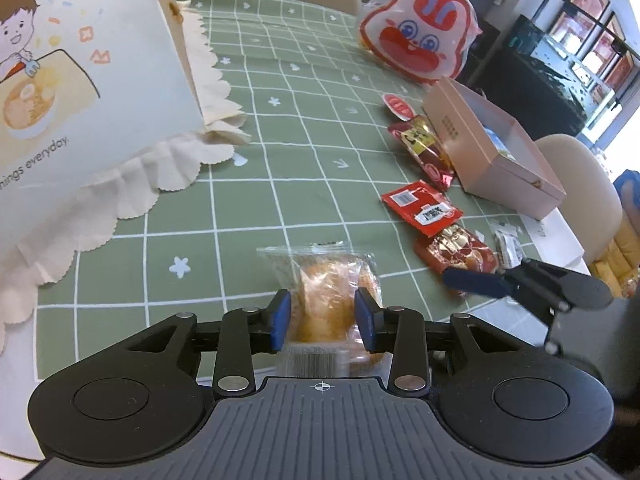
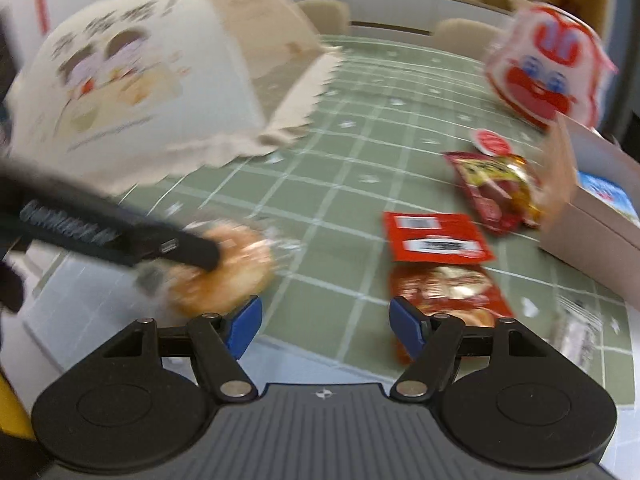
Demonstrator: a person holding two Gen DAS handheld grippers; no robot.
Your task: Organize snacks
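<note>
A round golden bun in a clear wrapper (image 1: 324,292) sits between the blue pads of my left gripper (image 1: 322,320), which is shut on it just above the green checked tablecloth (image 1: 280,160). The right wrist view shows that bun (image 2: 228,268) blurred, with the left gripper's dark finger (image 2: 192,252) across it. My right gripper (image 2: 326,320) is open with only tablecloth between its pads. Its right pad is beside a red-and-gold snack packet (image 2: 444,288). One blue finger (image 1: 472,282) of the right gripper reaches in at the right of the left wrist view.
A row of red snack packets (image 1: 422,208) runs along an open pink box (image 1: 480,148). A rabbit-face bag (image 1: 420,28) stands behind it. A cream cartoon-printed food cover (image 1: 80,80) fills the left. A small silver packet (image 1: 508,244) lies near the table edge. Beige chairs (image 1: 580,184) surround the table.
</note>
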